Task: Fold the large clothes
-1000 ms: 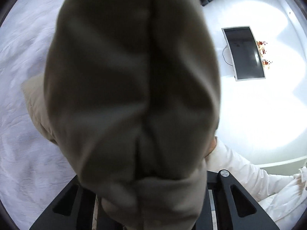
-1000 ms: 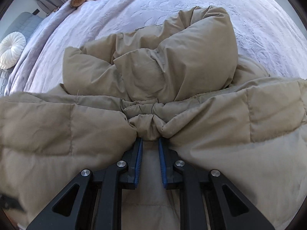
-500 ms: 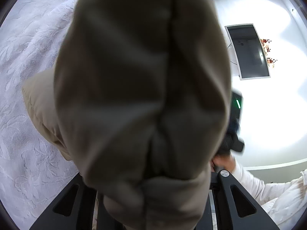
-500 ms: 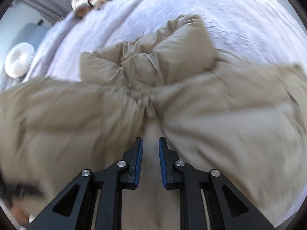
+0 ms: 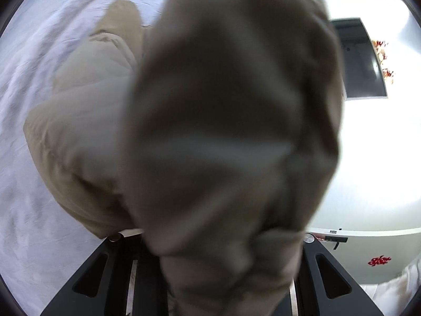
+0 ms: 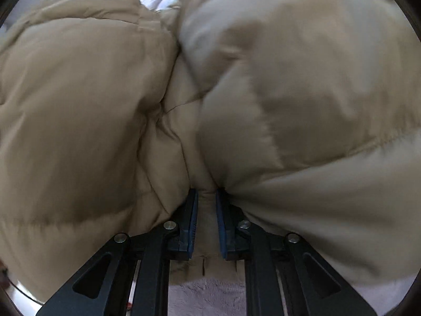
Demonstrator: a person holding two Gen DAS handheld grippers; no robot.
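No writing can be read in either view. The only mark is a small red squiggle (image 5: 379, 260) on the pale wall low to the right of the left gripper (it may be a logo or script, too blurred to make out).

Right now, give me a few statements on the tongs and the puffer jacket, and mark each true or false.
1. The right tongs pinch a fold of the tan puffer jacket. True.
2. The left tongs are bare of fabric. False: jacket fabric drapes over them and hides the fingertips.
3. The jacket is bright red. False: it is tan.
4. A dark screen hangs on the white wall. True.
5. A pale bedspread lies beneath the jacket. True.
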